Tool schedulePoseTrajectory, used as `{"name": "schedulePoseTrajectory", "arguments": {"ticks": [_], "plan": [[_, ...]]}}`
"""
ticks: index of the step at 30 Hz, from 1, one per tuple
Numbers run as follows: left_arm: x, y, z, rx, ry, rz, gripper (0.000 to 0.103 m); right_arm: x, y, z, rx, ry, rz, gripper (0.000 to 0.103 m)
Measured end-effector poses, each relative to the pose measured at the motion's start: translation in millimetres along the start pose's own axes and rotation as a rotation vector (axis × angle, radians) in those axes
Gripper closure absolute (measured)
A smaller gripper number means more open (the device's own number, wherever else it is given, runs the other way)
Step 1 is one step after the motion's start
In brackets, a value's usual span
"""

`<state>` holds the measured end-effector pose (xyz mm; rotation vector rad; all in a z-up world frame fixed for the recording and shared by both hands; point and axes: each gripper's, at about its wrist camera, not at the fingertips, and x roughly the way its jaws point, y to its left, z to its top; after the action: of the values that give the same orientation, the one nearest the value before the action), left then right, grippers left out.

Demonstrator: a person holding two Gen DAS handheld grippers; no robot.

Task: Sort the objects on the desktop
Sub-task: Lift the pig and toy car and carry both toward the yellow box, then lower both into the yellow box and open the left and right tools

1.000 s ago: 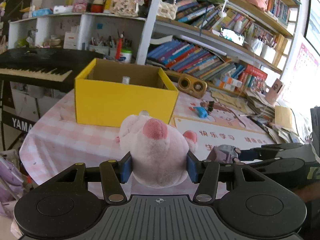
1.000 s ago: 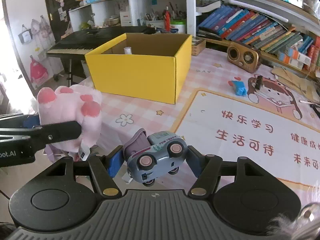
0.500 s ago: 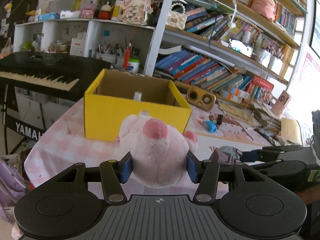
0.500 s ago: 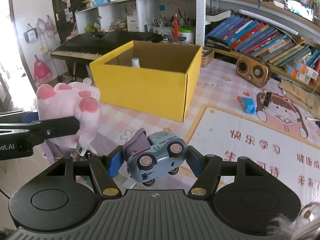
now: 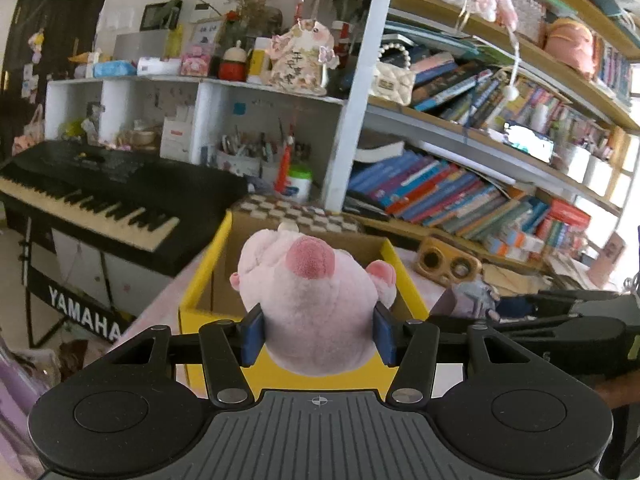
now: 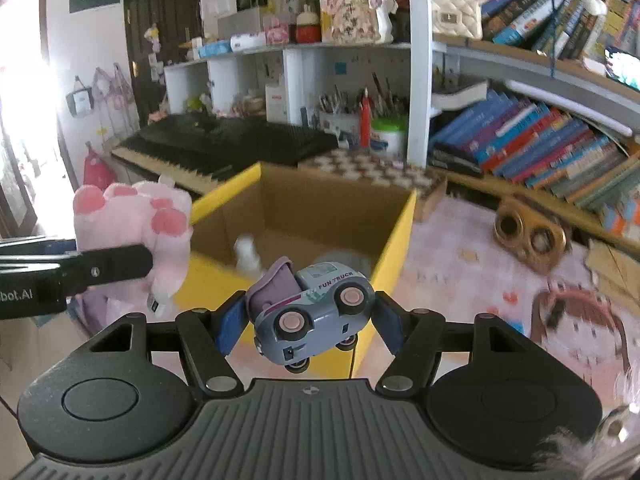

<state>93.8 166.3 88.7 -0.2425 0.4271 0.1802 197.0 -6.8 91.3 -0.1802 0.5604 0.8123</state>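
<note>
Left gripper (image 5: 318, 334): clenched on a pink plush pig toy (image 5: 316, 300), blue pads pressed into its sides, snout up and away.
Right gripper (image 6: 304, 320): clenched on a small grey-blue plastic toy truck (image 6: 312, 308) with pink wheels, marked "FUN TRUCK", tipped on its side between the pads.
Plush position: raised at the near wall of an open yellow cardboard box (image 5: 200, 292); in the right wrist view, left of the truck, pink paw pads up.
Truck position: raised at the box's near right corner.
Box contents: a small white bottle (image 6: 246, 254), blurred, on the brown floor inside.
Table: pink checked cloth (image 6: 452, 264) under the box, a wooden two-dial speaker (image 6: 528, 236) far right.
Beyond: black keyboard (image 5: 92, 200) to the left, shelves of coloured books (image 5: 452, 196) to the right.
</note>
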Motion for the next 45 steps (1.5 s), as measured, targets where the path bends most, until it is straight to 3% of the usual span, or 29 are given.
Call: {"name": "schedulePoseTrajectory", "arguments": {"ticks": [7, 21, 32, 38, 45], "plan": [[50, -1, 26, 0.009, 0.008, 0.055, 0.050, 42, -30, 37, -0.030, -0.034, 0.022, 0.039], [150, 6, 24, -0.004, 0.186, 0.093, 0.050, 136, -48, 48, -0.182, 0.091, 0.091, 0.039], [181, 10, 22, -0.002, 0.300, 0.117, 0.050, 174, -39, 54, -0.357, 0.189, 0.154, 0.039], [196, 9, 25, 0.017, 0.395, 0.088, 0.049, 190, -37, 52, -0.425, 0.248, 0.169, 0.039], [197, 9, 23, 0.021, 0.405, 0.083, 0.046, 196, -32, 45, -0.520, 0.283, 0.178, 0.038]]}}
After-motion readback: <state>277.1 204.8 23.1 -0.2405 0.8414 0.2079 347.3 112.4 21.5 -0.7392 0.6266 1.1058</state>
